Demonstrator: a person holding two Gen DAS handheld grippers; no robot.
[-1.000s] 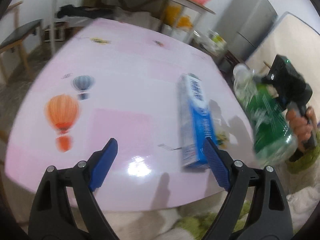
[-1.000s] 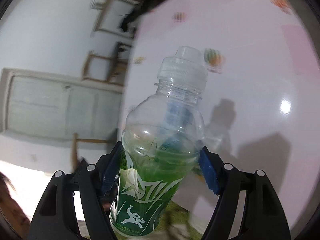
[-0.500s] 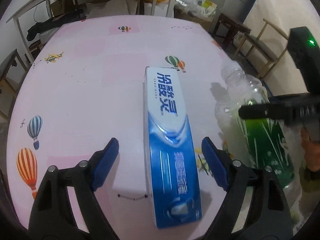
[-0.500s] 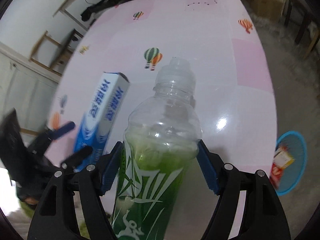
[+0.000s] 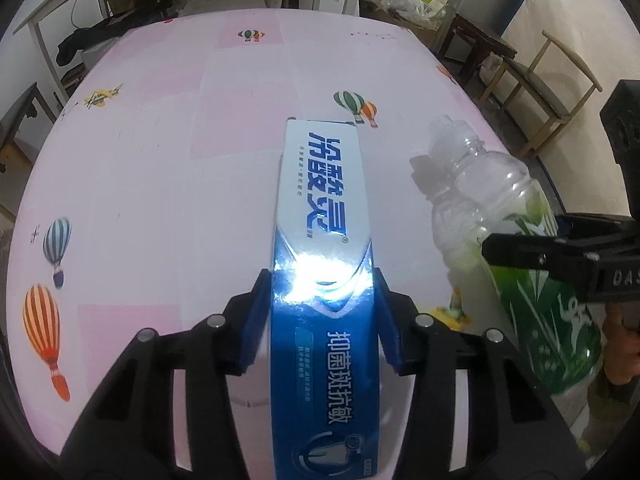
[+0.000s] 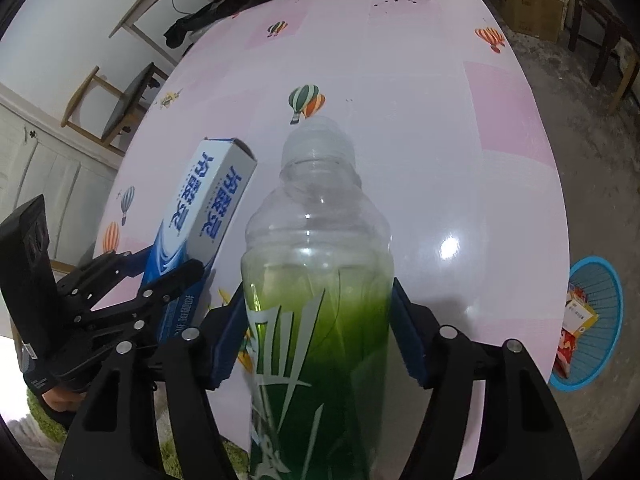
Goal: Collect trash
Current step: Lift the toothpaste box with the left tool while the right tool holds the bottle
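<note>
My left gripper [image 5: 320,320] is shut on a blue and white toothpaste box [image 5: 320,208], which lies lengthwise between the jaws over the pink table [image 5: 160,160]. The box also shows in the right wrist view [image 6: 204,208], with the left gripper [image 6: 160,276] around it. My right gripper [image 6: 316,332] is shut on a clear plastic bottle with a green label [image 6: 316,280], cap pointing away. The bottle [image 5: 508,240] and the right gripper [image 5: 560,248] appear at the right of the left wrist view.
A blue basket [image 6: 592,320] holding some packaging stands on the floor right of the table. Wooden chairs [image 5: 548,76] stand at the far right, another chair [image 6: 108,100] at the left. Shelves, boxes and bags line the back wall.
My left gripper has closed on the toothpaste box, which was lying between open jaws half a second ago. My right gripper keeps holding the bottle and has turned toward the table.
</note>
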